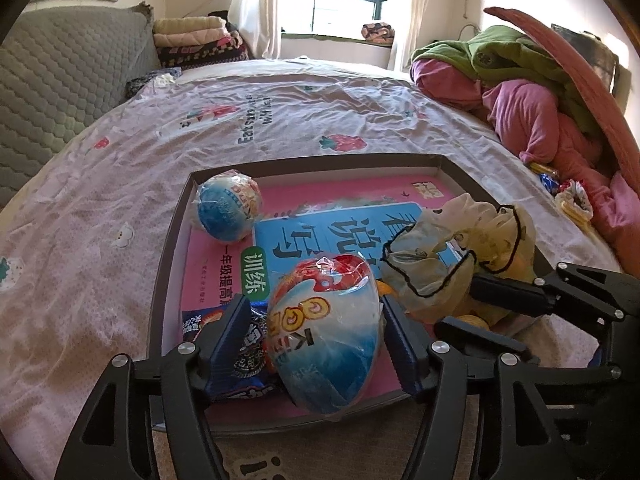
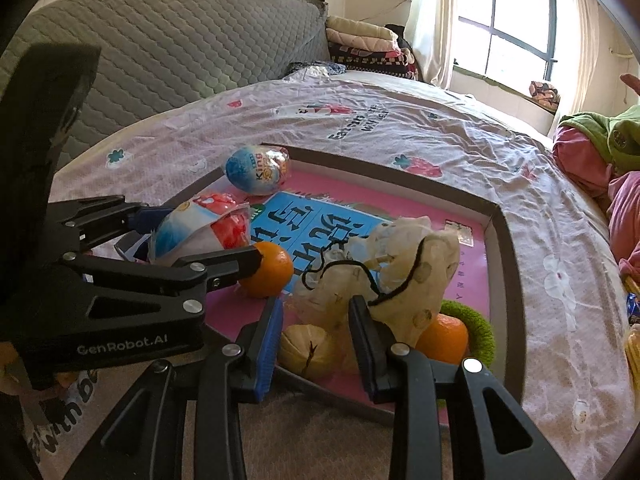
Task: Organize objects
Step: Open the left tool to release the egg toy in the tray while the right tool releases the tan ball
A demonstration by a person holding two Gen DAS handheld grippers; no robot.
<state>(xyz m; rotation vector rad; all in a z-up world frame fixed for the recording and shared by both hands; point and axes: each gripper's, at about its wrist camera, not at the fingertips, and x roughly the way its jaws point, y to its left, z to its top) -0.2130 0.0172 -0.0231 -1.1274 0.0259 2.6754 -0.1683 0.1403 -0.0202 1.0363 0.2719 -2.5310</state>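
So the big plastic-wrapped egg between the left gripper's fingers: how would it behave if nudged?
The egg would probably roll: it is rounded and lies on a flat book cover. Its shiny crinkled wrap looks slippery. It seems light for its size, likely a hollow shell.

The left tongs (image 1: 316, 344) fill the lower middle of the left wrist view, angled downward, jaws standing apart. The right tongs (image 2: 316, 344) sit in the lower middle of the right wrist view, angled downward too, jaws narrower, pads (image 2: 366, 344) apart.
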